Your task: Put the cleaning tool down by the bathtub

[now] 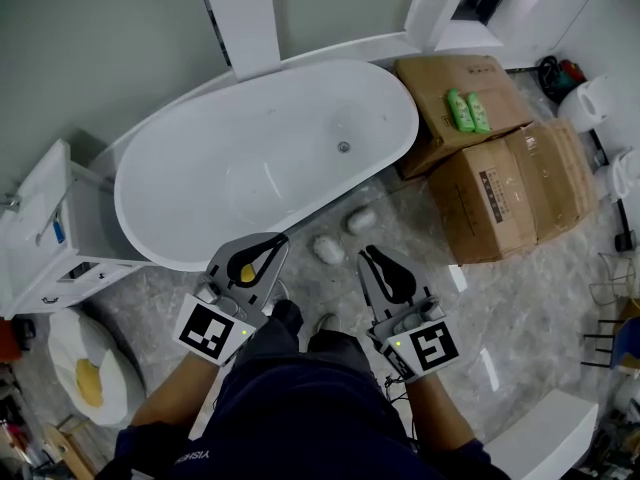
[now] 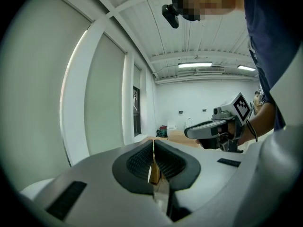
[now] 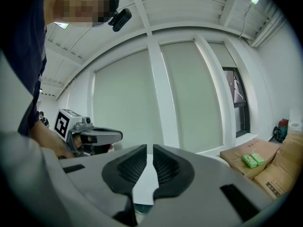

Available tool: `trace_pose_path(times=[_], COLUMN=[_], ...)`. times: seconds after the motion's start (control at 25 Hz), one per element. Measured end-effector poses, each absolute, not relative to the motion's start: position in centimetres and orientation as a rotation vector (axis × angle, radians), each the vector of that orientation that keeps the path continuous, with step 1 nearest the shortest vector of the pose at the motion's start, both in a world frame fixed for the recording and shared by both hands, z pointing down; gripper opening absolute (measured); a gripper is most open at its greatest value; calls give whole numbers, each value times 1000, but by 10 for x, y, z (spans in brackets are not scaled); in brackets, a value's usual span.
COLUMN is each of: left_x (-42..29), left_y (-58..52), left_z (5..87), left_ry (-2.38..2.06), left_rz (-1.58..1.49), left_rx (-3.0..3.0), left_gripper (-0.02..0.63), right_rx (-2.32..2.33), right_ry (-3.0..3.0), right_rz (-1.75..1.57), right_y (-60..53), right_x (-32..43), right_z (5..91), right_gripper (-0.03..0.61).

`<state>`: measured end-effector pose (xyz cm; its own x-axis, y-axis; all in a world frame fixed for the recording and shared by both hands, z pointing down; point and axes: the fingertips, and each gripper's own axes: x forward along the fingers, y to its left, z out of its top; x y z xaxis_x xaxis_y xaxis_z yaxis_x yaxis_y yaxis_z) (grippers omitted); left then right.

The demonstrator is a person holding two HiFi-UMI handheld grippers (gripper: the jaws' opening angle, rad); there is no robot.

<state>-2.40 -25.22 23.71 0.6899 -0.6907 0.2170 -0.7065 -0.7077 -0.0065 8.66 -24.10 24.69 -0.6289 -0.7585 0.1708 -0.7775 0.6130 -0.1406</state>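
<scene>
Left gripper [image 1: 273,247] tight on yellow tool [image 1: 247,271], perhaps sponge; bathtub [image 1: 250,133], boxes [image 1: 505,193] nearby

The bathtub [image 1: 270,158] is plain white. The floor [image 1: 520,308] is grey with pale marbled veining, and the 2 lumps [image 1: 328,249] on it are pale grey. The 2 cardboard boxes [image 1: 500,203] are brown, and the 2 packs [image 1: 468,111] are bright green. The left gripper [image 1: 283,238] and right gripper [image 1: 370,252] are grey, with black ribbed fingers [image 3: 168,167] and black-and-white square markers [image 1: 212,330]. The piece [image 1: 247,271] between the left fingers is yellow. The person's clothing [image 1: 320,408] is dark navy.
</scene>
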Motion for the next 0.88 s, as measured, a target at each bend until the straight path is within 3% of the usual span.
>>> trace_pose_path(times=[0.36, 0.88], left_x=[-23, -19], left_y=[-247, -248], left_z=[230, 229], left_ry=[-1160, -1158], left_rz=[295, 278], left_rx=[2838, 2828], left_gripper=[34, 34], right_rx=[1288, 1274], right_ry=[-2757, -2775], right_rz=[352, 316], right_y=[-234, -239], right_x=[74, 77], right_z=[245, 239], right_gripper=[6, 5])
